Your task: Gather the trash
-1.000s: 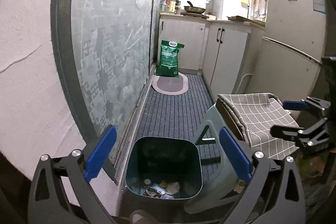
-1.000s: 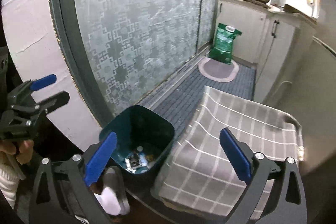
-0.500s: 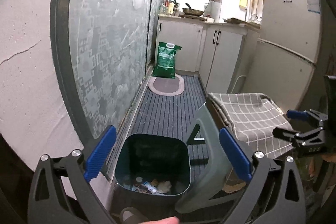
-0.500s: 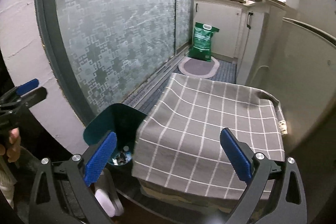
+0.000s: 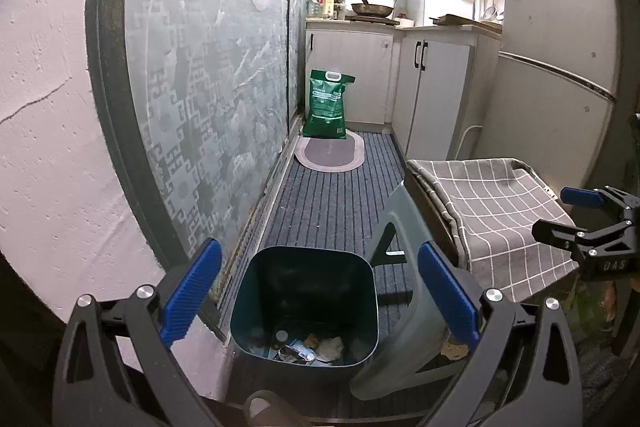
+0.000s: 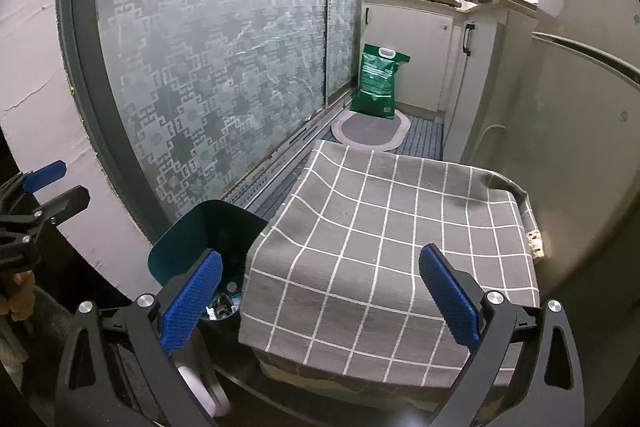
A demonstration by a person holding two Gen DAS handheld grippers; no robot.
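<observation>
Above the bin (image 5: 305, 301) — left gripper (image 5: 320, 295) spread wide, empty; right gripper (image 6: 320, 295) likewise.

Striped floor mat (image 5: 336, 203) carries bin (image 5: 306, 307), stool (image 5: 404, 307), green bag (image 5: 326, 105)

Dark teal square bin (image 5: 304, 303) upright on the floor, lidless, just beside the grey stool (image 5: 404, 291), with scraps of trash (image 5: 308, 345) at its bottom.
</observation>
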